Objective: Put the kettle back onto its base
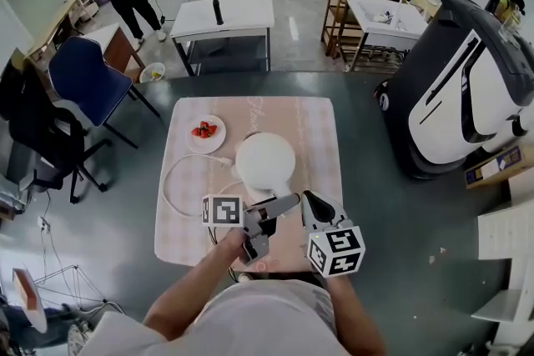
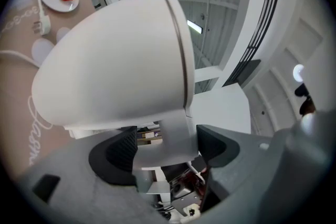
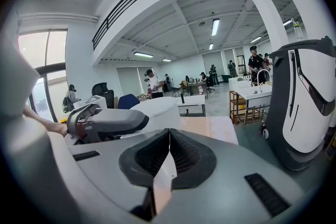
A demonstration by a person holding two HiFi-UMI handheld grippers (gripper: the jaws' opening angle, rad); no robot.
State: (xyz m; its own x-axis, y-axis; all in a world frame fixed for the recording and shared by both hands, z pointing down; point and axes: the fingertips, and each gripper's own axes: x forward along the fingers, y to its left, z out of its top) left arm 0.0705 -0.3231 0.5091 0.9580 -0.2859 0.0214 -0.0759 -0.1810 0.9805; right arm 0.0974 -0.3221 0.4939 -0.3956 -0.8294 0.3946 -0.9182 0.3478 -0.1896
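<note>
A white kettle (image 1: 265, 161) stands upright on the pink tablecloth (image 1: 321, 133), near the table's front middle. Its base is hidden beneath it; I cannot tell how it sits on it. My left gripper (image 1: 271, 217) reaches level from the left at the kettle's handle (image 2: 176, 136). In the left gripper view the handle lies between the dark pads (image 2: 123, 149), with a gap on the left side, so this gripper (image 2: 165, 147) is open. My right gripper (image 1: 313, 200) hovers just right of the kettle. Its pads (image 3: 181, 152) meet with nothing between them.
A plate of strawberries (image 1: 207, 132) sits at the cloth's far left, and a white cable (image 1: 171, 179) loops along the left side. A big black-and-white machine (image 1: 467, 96) stands to the right, a blue chair (image 1: 83, 79) to the left, more tables and people behind.
</note>
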